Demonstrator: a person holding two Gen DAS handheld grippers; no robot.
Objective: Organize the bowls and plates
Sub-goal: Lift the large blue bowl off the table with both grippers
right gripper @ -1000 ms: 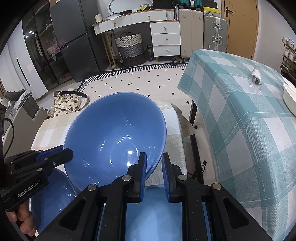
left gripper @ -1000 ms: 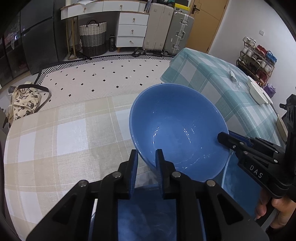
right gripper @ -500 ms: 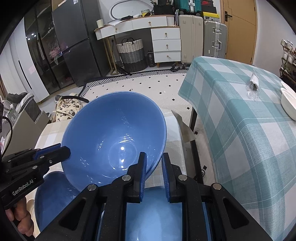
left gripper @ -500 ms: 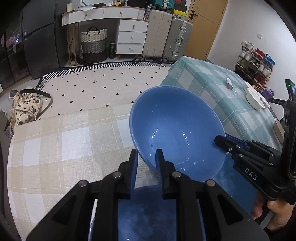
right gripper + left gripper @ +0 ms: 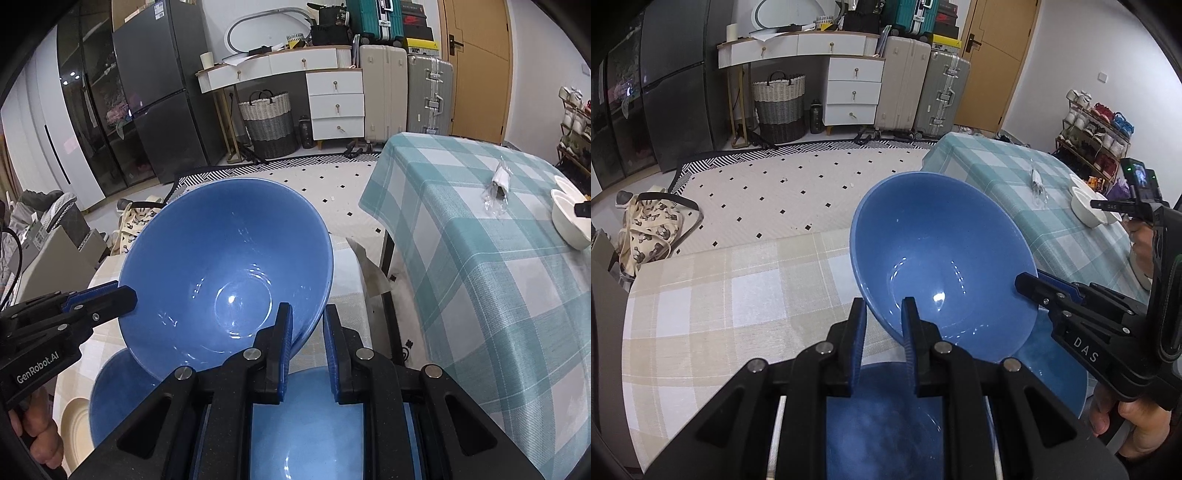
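**Blue bowl carried by two grippers**

Beige checked tablecloth [image 5: 713, 295] lies under a glossy deep blue ceramic bowl [image 5: 942, 266], tilted and clear of the cloth. Left gripper [image 5: 881, 325] pinches its rim at 7 o'clock; right gripper [image 5: 307, 332] clamps the opposite edge. Below wait more blue dishes [image 5: 310, 424]. Judging by the white bowl [image 5: 569, 218] on the teal table [image 5: 498, 295], sorting remains unfinished.

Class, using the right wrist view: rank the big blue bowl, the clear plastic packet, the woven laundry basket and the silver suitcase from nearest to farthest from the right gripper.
1. Big blue bowl: its rim sits between the fingers of the right gripper.
2. Clear plastic packet: to the right, on the teal checked cloth.
3. Woven laundry basket: on the floor beside the drawers.
4. Silver suitcase: against the back wall, slightly behind the basket.
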